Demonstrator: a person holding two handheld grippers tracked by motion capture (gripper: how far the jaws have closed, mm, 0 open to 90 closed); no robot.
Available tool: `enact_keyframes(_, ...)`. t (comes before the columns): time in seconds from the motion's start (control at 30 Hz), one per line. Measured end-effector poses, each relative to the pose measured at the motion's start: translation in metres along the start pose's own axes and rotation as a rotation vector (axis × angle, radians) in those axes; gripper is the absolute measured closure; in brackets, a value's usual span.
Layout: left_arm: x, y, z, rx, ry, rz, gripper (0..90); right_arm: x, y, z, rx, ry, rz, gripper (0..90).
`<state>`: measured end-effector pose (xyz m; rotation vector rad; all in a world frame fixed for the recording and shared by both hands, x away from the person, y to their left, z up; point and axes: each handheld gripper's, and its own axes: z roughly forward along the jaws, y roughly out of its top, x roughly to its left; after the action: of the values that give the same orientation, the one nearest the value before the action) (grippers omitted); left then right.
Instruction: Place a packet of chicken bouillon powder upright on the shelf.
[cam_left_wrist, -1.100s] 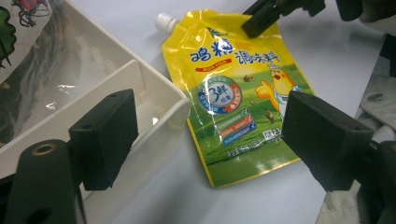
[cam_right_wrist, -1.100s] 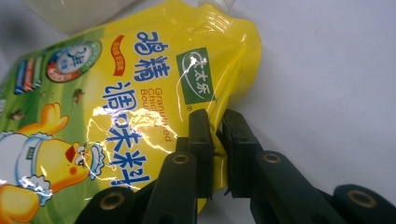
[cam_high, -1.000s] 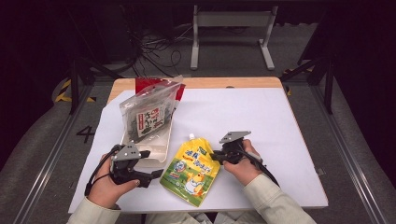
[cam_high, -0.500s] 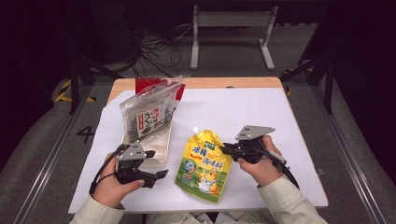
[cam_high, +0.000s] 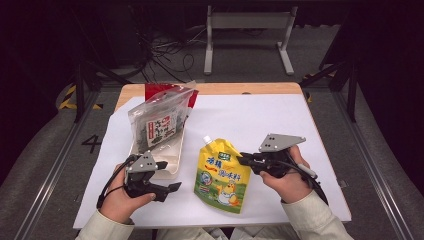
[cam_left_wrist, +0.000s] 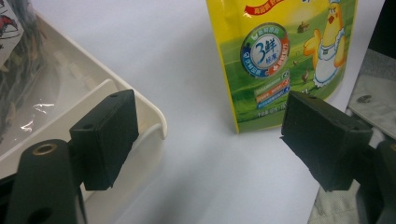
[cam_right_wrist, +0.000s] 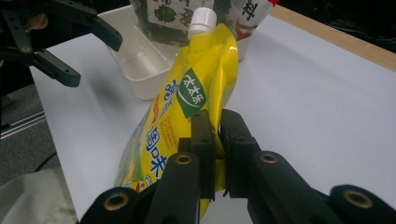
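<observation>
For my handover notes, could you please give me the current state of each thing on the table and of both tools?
Yellow spout pouch: white cap on, edge pinched, lifted and tilted.
Right tool: shut on the yellow spout pouch.
Left tool: open, holding nothing, beside the white tray.
White tray: upright on the table, near end bare.
Seaweed bag: leaning in the white tray; seal not discernible.

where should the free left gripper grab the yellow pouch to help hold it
Take the yellow pouch by its flat left side edge, coming in from the left. The right gripper already pinches the right edge, and the left gripper sits open beside that thin seam.
</observation>
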<state>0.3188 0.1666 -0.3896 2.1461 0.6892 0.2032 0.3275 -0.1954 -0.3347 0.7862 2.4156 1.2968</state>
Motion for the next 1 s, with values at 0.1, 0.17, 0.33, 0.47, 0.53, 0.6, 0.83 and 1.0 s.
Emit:
enact_keyframes(0.1, -0.001, 0.001, 0.000, -0.003, 0.000, 0.003, 19.6, 0.002, 0.002, -0.005, -0.013, 0.007, -0.013, 84.6)
enact_keyframes(0.17, -0.002, 0.001, 0.001, -0.005, -0.002, 0.006, 19.6, 0.004, 0.004, -0.008, -0.024, 0.017, -0.025, 84.9)
enact_keyframes(0.33, -0.002, 0.002, 0.001, -0.008, -0.007, 0.008, 19.6, 0.010, 0.008, -0.015, -0.043, 0.041, -0.051, 85.4)
enact_keyframes(0.47, -0.005, 0.004, 0.003, -0.018, -0.022, 0.011, 20.3, 0.015, 0.011, -0.019, -0.058, 0.051, -0.071, 85.6)
enact_keyframes(0.53, -0.006, 0.005, 0.004, -0.022, -0.025, 0.016, 20.3, 0.017, 0.012, -0.021, -0.062, 0.050, -0.081, 85.6)
enact_keyframes(0.6, -0.007, 0.006, 0.006, -0.027, -0.029, 0.017, 20.3, 0.018, 0.013, -0.022, -0.068, 0.045, -0.086, 85.6)
enact_keyframes(0.83, -0.012, 0.014, 0.020, -0.075, -0.070, 0.028, 18.6, 0.021, 0.015, -0.025, -0.096, 0.074, -0.087, 85.6)
enact_keyframes(1.0, -0.016, 0.020, 0.033, -0.103, -0.112, 0.054, 16.5, 0.026, 0.017, -0.027, -0.113, 0.086, -0.102, 85.6)
